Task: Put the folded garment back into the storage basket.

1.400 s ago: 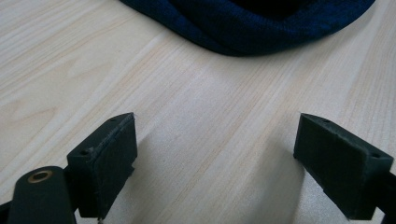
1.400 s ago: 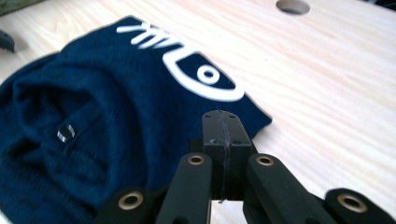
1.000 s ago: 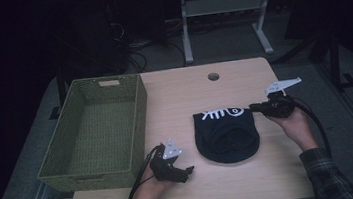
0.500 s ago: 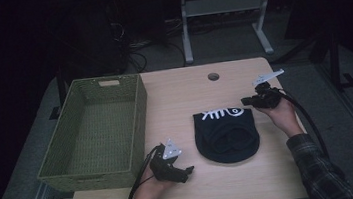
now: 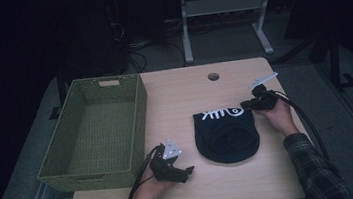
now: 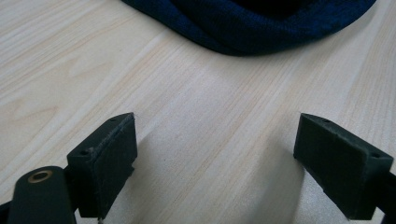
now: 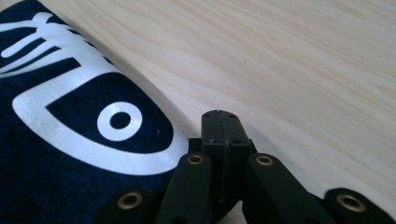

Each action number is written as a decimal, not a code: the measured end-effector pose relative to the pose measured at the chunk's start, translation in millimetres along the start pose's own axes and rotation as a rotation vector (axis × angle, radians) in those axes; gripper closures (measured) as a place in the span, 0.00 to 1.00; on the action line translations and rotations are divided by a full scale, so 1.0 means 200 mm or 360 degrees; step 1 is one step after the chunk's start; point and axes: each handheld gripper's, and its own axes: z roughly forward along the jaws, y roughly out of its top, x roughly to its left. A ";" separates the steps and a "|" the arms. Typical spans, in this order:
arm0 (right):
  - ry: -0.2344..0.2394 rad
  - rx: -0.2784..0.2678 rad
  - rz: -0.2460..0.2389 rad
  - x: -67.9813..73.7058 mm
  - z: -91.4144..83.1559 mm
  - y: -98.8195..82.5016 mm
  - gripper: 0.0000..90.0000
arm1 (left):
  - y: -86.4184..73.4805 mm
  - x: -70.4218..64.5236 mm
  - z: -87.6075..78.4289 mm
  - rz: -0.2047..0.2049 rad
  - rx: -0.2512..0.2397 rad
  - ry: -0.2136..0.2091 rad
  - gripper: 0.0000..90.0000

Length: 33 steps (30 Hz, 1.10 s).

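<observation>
A dark blue hat on the desk with two grippers near it

The dark blue hat (image 5: 226, 134) with a white fish picture lies flat near the right edge of the desk (image 5: 184, 93). The right gripper (image 5: 245, 105) sits at the hat's far right corner, jaws clenched with nothing between them. The left gripper (image 5: 185, 173) rests near the front edge, jaws released. A green basket (image 5: 137, 104) sits at the left edge.

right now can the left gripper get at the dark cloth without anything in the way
Probably yes. The left gripper sits on the table with its jaws wide open and pointed at the dark cloth; just bare wood lies between them. The basket stands off to its other side.
</observation>
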 end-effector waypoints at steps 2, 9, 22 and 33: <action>0.0004 0.0003 -0.0001 0.00 -0.01 -0.01 1.00 | 0.00 0.00 0.00 0.0001 0.0001 0.0000 0.14; 0.0010 0.0032 -0.0037 0.01 -0.02 -0.02 1.00 | 0.00 0.00 0.00 0.0000 0.0001 0.0000 0.14; 0.0044 0.0043 -0.0045 0.03 -0.09 -0.09 1.00 | 0.00 0.00 0.00 0.0001 0.0001 0.0001 0.14; 0.0086 0.0006 -0.0071 0.05 -0.16 -0.19 1.00 | 0.00 0.00 0.00 -0.0004 -0.0003 0.0001 0.14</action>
